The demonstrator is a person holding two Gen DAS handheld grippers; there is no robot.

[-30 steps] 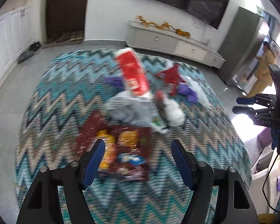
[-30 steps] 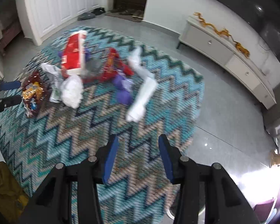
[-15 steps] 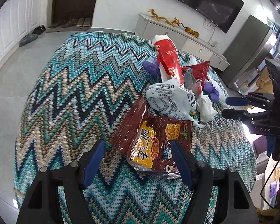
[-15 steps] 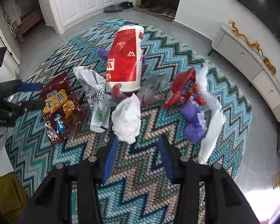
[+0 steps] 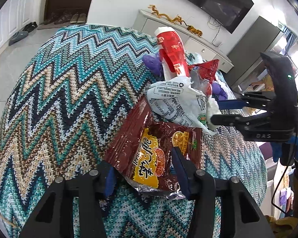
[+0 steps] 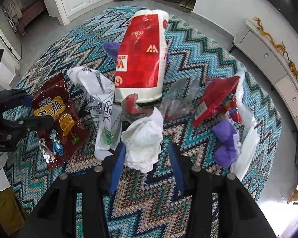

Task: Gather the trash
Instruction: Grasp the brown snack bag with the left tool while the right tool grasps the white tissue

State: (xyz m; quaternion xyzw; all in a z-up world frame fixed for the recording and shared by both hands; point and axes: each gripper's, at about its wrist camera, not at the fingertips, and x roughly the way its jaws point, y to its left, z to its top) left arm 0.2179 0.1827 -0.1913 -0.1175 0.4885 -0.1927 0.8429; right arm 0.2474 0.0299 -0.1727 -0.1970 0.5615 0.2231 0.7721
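Left wrist view: the left gripper [image 5: 143,170] straddles the near edge of the brown snack bag [image 5: 155,154] at 6 o'clock, jaws closing around it but not yet pinching — the likely first pick, lying apart from the heap on the zigzag rug [image 5: 55,91]. Right wrist view alone shows the right gripper [image 6: 146,158] part-open around the crumpled white tissue [image 6: 143,140], pads not pressing it; the red-and-white package [image 6: 143,59] lies at 12 o'clock and the purple scraps [image 6: 225,144] at 3 o'clock.
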